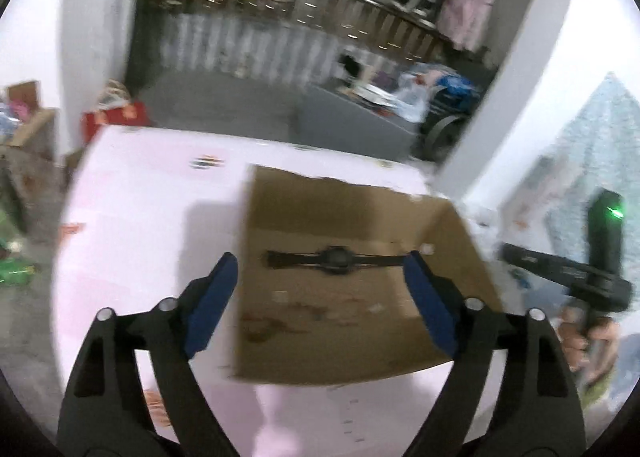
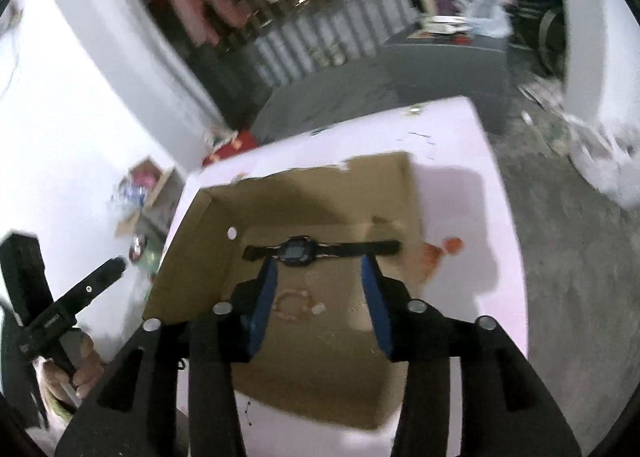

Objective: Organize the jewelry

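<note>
Over a pale pink table point(image 1: 152, 217), both my grippers hang with nothing in them: my left gripper point(image 1: 320, 277) spread wide, my right gripper point(image 2: 320, 277) parted about halfway. Between and beyond the fingertips, a black wristwatch point(image 2: 298, 251) lies flat, strap stretched out, inside a shallow cardboard box point(image 2: 192, 257); a blurred bracelet point(image 2: 294, 303) rests nearer me on the box floor. Raised box walls flank the watch. Red bag point(image 1: 114, 119) and scattered clutter sit on the grey floor behind.
</note>
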Available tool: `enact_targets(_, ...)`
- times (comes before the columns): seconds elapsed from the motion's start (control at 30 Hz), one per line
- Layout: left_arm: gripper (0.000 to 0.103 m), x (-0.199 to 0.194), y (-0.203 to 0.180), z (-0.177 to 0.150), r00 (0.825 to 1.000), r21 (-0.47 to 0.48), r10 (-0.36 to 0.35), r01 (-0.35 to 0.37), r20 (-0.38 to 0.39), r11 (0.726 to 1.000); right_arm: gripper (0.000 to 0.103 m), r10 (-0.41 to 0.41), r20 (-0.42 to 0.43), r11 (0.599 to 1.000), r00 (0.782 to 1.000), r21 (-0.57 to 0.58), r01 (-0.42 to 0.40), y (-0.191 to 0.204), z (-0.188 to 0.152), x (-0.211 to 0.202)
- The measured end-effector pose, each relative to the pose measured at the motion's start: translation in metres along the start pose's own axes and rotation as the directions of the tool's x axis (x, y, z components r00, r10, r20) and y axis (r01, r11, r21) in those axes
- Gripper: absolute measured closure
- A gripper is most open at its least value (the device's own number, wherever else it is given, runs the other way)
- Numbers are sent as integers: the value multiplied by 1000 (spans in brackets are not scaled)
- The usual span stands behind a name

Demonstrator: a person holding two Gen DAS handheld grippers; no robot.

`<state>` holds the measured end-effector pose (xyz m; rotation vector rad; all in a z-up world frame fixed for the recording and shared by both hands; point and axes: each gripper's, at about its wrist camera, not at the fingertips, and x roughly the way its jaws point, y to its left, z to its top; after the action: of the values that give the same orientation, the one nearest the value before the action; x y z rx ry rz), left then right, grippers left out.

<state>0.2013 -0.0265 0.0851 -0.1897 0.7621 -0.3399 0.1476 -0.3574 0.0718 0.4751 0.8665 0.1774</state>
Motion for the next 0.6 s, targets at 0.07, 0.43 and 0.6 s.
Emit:
enact_targets(0.07, 20, 4, 20, -8, 997, -51, 60, -62, -38, 997, 57, 13, -33, 997, 999, 80, -10, -21, -11, 2)
enact_targets(0.43, 20, 57, 58, -52, 956, -304, -160, 81, -245, 949, 52, 43, -170, 994, 985, 110, -24, -30, -39, 42)
enact_targets(0.6, 20, 56, 42, -55, 966, -266, -100, 34, -237, 963, 52, 41, -184, 992, 982, 122, -19, -33, -38, 39)
